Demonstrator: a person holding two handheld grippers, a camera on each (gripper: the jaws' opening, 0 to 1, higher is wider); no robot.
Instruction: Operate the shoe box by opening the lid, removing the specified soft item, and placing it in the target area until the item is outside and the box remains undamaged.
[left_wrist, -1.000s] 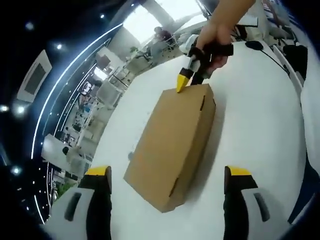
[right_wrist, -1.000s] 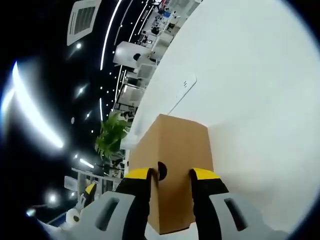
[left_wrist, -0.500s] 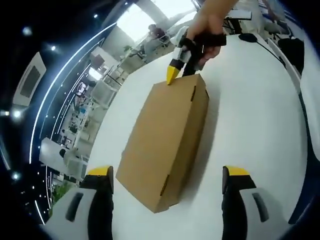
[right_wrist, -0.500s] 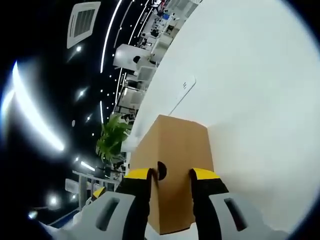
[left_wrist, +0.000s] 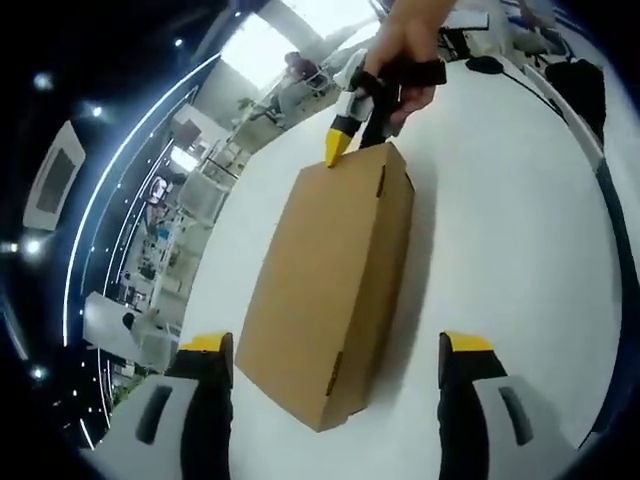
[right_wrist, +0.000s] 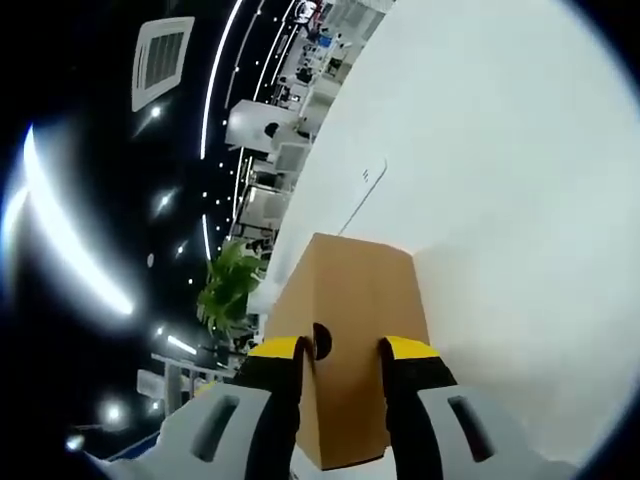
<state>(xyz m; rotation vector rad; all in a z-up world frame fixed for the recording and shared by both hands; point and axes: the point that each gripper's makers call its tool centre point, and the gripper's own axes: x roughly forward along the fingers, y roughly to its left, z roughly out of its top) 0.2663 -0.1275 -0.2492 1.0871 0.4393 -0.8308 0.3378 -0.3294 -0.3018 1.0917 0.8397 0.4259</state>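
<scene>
Shoe box (left_wrist: 335, 290) closed, right gripper (right_wrist: 340, 352) pinching its end

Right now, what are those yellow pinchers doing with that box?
A person is working on a closed cardboard shoe box lying on a white table. The right gripper has its yellow-tipped jaws set at one end of the box, near a small round hole. The left gripper hangs wide open at the other end. The lid is not lifted yet.
</scene>
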